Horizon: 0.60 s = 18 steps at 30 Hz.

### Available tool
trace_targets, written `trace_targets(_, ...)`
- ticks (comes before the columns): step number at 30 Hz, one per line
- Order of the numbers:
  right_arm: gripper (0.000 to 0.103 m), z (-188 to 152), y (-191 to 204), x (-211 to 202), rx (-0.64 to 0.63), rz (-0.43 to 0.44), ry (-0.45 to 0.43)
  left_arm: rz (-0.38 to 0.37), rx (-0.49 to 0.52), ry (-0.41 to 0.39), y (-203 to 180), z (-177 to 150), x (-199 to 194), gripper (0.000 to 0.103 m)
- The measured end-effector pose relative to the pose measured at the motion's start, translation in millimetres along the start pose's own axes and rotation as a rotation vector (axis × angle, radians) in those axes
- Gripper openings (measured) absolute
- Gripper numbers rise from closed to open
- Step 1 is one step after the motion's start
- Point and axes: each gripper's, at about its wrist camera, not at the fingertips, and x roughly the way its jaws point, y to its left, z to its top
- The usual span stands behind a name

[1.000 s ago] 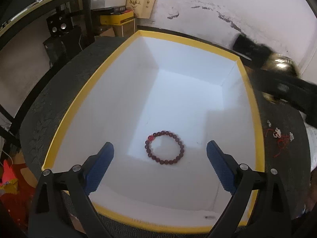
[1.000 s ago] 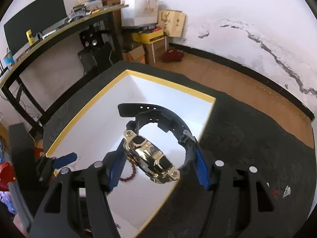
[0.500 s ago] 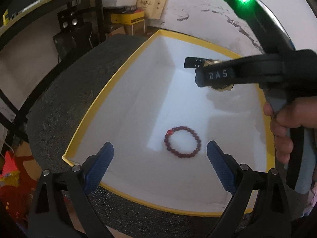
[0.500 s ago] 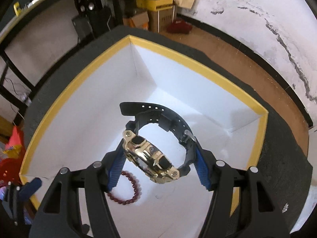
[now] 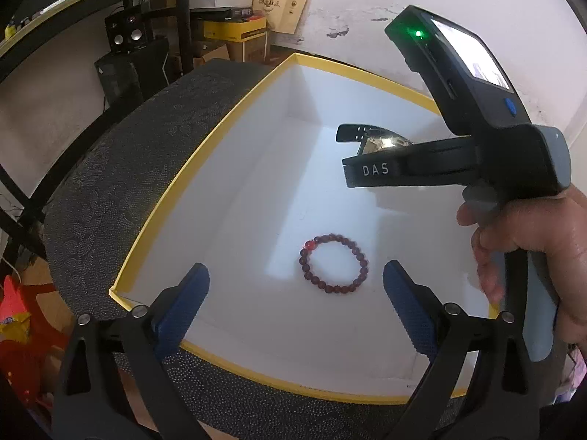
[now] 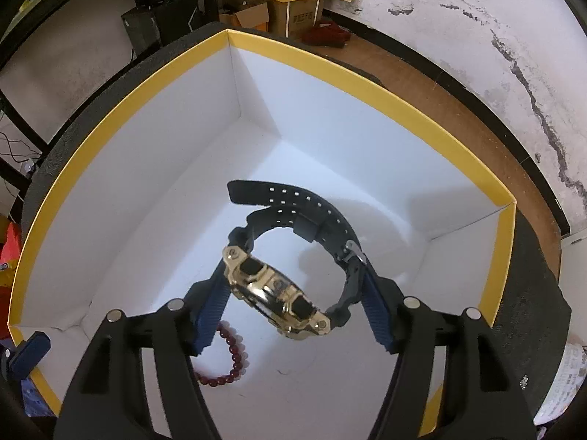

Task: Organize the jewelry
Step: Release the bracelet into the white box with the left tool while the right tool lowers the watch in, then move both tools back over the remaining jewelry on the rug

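Observation:
A white box with a yellow rim (image 5: pixel 176 190) (image 6: pixel 110 117) sits on a dark patterned table. On its floor lies a dark red bead bracelet (image 5: pixel 332 288) (image 6: pixel 234 359). My left gripper (image 5: pixel 295 273) hangs open above the near end of the box, with nothing between its fingers. My right gripper (image 6: pixel 293 311) reaches down into the box. A gold watch with a black strap (image 6: pixel 271 289) (image 5: pixel 381 143) sits between its blue pads. The jaws are opening, but the pads still touch the case and the strap.
A person's hand (image 5: pixel 532 242) grips the right gripper's handle over the box's right wall. The dark table top (image 5: pixel 121 190) surrounds the box. Cardboard boxes (image 6: pixel 290 3) and speakers (image 5: pixel 126 35) stand on the floor behind, under a black desk.
My right gripper came in from the right and sank into the box with the watch, and its jaws have widened a little. The left gripper and the bracelet stayed put.

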Motion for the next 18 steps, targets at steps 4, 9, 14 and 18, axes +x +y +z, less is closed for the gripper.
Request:
trace_targets(4,0.097,1.7,0.6,-18.0,-0.027,-0.008,-0.082,-0.003,0.005,-0.007,-2.3,1.6,0.2,0.093)
trace_targets(9,0.097,-0.3,-15.1,-57.2,-0.004,0.008,-0.159,-0.021,0.009,-0.02,-9.7,3.3,-2.6,0.093)
trace_targets(14,0.097,-33.4,-57.5,-129.3,0.072,0.014,-0.312,-0.039,0.027,-0.083,-25.4,9.1,-14.2,0.095)
trace_targets(18,0.097,-99.8,-113.9,-170.6,0.184,-0.071,-0.401,-0.073,0.042,-0.131,-51.1,12.3,-23.4,0.096)
